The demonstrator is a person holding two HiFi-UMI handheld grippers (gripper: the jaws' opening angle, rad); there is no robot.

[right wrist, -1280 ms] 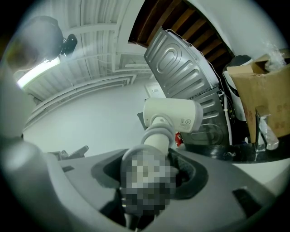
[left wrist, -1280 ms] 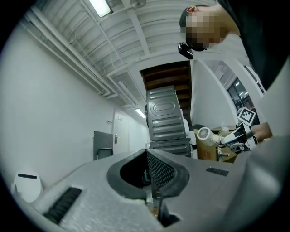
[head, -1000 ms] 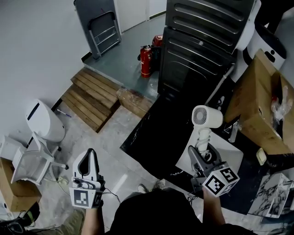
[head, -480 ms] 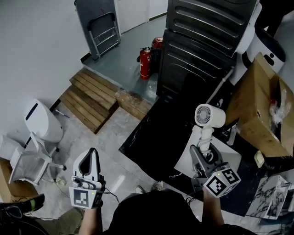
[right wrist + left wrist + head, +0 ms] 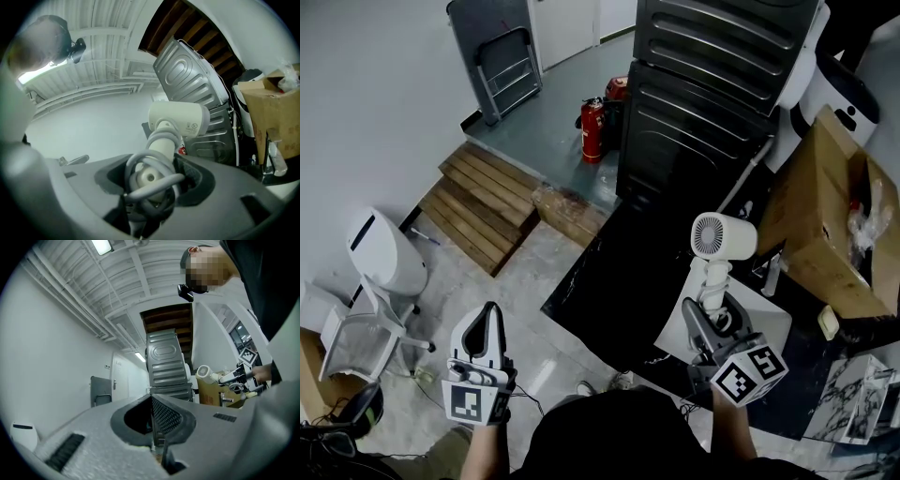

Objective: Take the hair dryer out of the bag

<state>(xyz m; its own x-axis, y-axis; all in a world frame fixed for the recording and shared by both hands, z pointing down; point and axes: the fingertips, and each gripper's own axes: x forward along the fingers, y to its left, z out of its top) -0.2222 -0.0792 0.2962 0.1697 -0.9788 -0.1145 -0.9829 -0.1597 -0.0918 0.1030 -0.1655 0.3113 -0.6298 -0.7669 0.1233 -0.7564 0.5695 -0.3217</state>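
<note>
1. Surroundings: a dark ribbed metal cabinet [image 5: 712, 84] stands ahead. A red fire extinguisher [image 5: 592, 129] is at its left foot, with a wooden pallet [image 5: 483, 202] further left. An open cardboard box [image 5: 825, 216] is on the right.
2. White hair dryer [image 5: 722, 236] is held in the air above the black sheet [image 5: 609, 281] on the floor, near that sheet's right edge. The handle's long axis runs in line with the tool, away from the person. The barrel sits crosswise at the far end, round grille facing up. A grey cord is wound round the handle.
3. Right tool [image 5: 703, 317] is clamped on the handle's lower end with cord loops between the jaws, roughly level. Left tool [image 5: 487, 317] has its jaws together, gripping nothing. It is roughly level and well apart to the left.
</note>
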